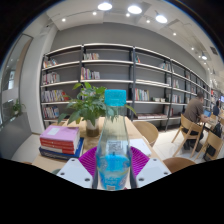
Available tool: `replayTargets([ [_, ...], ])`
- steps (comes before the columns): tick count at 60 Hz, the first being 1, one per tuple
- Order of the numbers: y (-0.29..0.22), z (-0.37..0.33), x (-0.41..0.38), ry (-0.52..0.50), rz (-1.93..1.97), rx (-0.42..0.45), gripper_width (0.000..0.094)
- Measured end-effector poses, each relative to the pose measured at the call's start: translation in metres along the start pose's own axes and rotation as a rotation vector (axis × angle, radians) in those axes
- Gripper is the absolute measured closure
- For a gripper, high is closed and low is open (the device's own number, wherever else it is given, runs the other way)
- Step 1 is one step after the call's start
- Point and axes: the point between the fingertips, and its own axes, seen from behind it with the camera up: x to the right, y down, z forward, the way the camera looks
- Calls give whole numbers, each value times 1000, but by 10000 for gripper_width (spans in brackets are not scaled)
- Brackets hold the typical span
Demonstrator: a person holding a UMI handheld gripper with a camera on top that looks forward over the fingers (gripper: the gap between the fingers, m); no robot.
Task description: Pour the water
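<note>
Bottle of clear plastic with a light blue cap stands upright between the two fingers of the gripper, and the pink pads sit against it on either side, so the gripper looks pinched onto the bottle's lower body rather than spread around it. The gripper view is the only one given, and it looks straight along the fingers: the bottle fills the middle, its cap level with the green leaves of a potted plant that stands on the tabletop just beyond. Near the plant, off to one side of the bottle, lies a stack of books, the top one pink. Wooden chairs stand at tables farther off, and long bookshelves run along the back wall under ceiling lights. No cup, glass or other vessel to receive water shows anywhere ahead of the fingers. As for progress, the bottle appears gripped and held vertical, the cap looks as if it is on, and no water is leaving it, so the pouring itself seems not yet begun. What remains, by this judgement, is finding or reaching a receiving vessel, getting the cap off if it is indeed closed, and tilting the bottle over it.
</note>
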Motion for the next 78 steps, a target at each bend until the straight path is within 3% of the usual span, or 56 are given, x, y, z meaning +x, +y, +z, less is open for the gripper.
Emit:
replayTargets([
  [19, 86, 25, 16, 16, 20, -101, 498],
  [26, 88, 22, 14, 20, 9, -48, 489],
  [35, 87, 18, 15, 36, 17, -6, 393],
  [46, 120, 2, 23, 66, -46, -138, 159],
  [68, 168, -129, -42, 20, 11, -334, 162],
  [78, 134, -191, -90, -29, 22, -316, 156],
])
